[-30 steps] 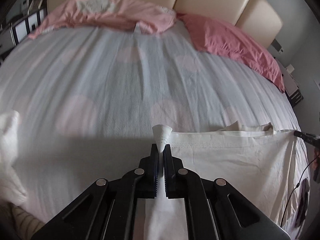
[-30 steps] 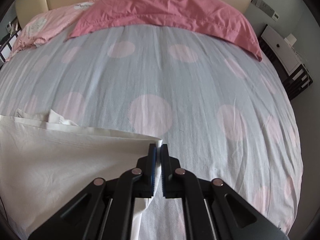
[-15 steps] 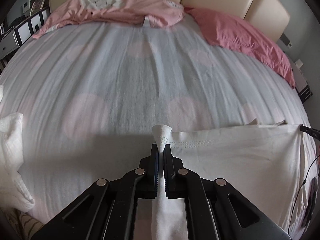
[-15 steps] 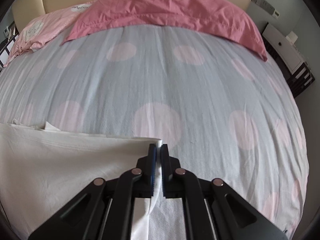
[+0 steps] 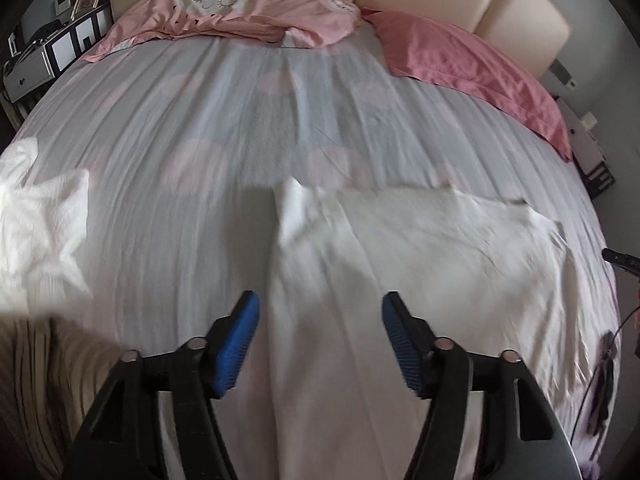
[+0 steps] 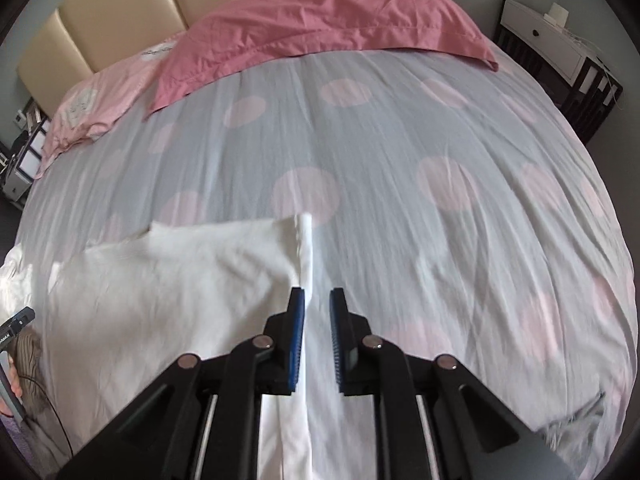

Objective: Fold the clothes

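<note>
Cloth first, in your left wrist view: one white garment (image 5: 420,264) lies spread across the near half of the bed (image 5: 248,112), its far edge running roughly straight with one corner peaked up at the left end. Your left gripper (image 5: 318,312) hangs above it with jaws wide apart, gripping nothing. A second white piece (image 5: 40,220), crumpled, sits well apart at the left edge; motion blur makes it hard to say whether that is another garment or a towel. Two pink pillows lie at the headboard.

From your right wrist view, the same garment (image 6: 172,280) reaches to just beside your right gripper (image 6: 318,296), whose jaws stand slightly parted and empty over its right edge.

Progress, as I judge it: the garment lies flat and released, which fits either a piece laid out for folding or one fold set down.
</note>
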{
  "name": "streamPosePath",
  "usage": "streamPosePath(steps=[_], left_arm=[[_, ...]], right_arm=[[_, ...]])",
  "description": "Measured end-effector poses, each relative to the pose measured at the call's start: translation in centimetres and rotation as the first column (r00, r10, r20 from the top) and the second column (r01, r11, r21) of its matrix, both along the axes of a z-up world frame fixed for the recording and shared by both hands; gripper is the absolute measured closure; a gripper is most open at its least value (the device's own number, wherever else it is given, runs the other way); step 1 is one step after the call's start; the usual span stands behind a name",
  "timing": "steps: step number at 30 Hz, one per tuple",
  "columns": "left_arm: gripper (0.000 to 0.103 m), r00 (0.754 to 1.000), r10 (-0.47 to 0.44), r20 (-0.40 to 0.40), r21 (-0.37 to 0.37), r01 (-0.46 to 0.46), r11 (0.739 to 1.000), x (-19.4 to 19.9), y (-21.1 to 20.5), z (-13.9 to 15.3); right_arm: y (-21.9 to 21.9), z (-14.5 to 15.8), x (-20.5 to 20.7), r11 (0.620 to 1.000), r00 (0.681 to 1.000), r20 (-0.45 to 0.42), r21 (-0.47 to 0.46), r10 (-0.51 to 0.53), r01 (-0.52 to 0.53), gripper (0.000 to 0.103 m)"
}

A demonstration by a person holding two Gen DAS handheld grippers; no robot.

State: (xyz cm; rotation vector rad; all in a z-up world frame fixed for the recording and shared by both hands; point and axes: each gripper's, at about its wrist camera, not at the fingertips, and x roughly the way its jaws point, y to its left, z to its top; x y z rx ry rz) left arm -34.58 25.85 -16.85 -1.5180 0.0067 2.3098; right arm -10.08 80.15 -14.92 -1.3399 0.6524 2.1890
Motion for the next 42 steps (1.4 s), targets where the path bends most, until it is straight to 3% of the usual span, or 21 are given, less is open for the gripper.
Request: streamPosePath(steps=[4,9,16,21,23,25,28,33,36,38,42], left_arm=[[0.032,1.0,-0.015,0.007,0.033,0.015,0.999,4.9,-0.6,1.5],[0.032,0.997,0.015,0.074,0.118,-0.024,0.993,10.2,-2.3,0.9],[0.032,0.983,0.121,0.142,0.153,-0.142,0.978,13.3,-5.0,-1.2],[0.035,0.976,0.139,0.169,0.171,-0.168,0.971,14.0,-5.9,-2.8],[0.037,0.975,0.131,0.181,0.164,-0.161,0.973,14.3,-5.8,-3.4],[0.038,0.975,0.124,0.185,0.149,-0.152,0.977,14.4,-5.5,-3.8],[0.039,0.976,0.116,0.183,0.137,-0.142,0.98,14.6,-5.2,-4.1],[0.056,0.978,0.107,0.179,0.099,-0.126,0.987,14.5,-5.0,-4.7],[0.063,0.978,0.108,0.18,0.077,-0.124,0.989,14.3,-4.8,-5.0],[0.068,0.979,0.106,0.175,0.05,-0.117,0.992,14.3,-4.7,-5.2],[0.079,0.979,0.111,0.17,0.022,-0.117,0.993,14.2,-4.8,-5.3]], right_arm=[[-5.8,1.1,4.5,0.999,0.999,-0.008,0.043,0.033,-0.033,0.09],[-12.3,0.7,10.7,1.0,0.998,-0.066,0.025,-0.004,0.005,0.09],[-16.7,-1.6,15.8,0.993,0.984,-0.158,0.082,-0.076,0.09,0.09],[-18.7,-2.5,16.0,0.993,0.988,-0.156,0.114,-0.006,0.024,0.088],[-19.5,-2.2,15.5,0.988,0.985,-0.17,0.153,0.026,0.001,0.072],[-19.8,-2.2,15.1,0.986,0.982,-0.184,0.166,0.033,-0.002,0.065],[-19.6,-3.2,14.4,0.985,0.988,-0.15,0.173,0.03,-0.004,0.064],[-18.0,-4.2,14.4,0.989,0.99,-0.143,0.144,-0.015,0.036,0.066],[-17.2,-5.3,14.2,0.993,0.991,-0.129,0.107,-0.029,0.043,0.082],[-17.0,-6.0,14.1,0.994,0.994,-0.11,0.099,-0.03,0.041,0.098],[-16.6,-5.1,15.2,0.988,0.991,-0.117,0.129,-0.07,0.085,0.1]])
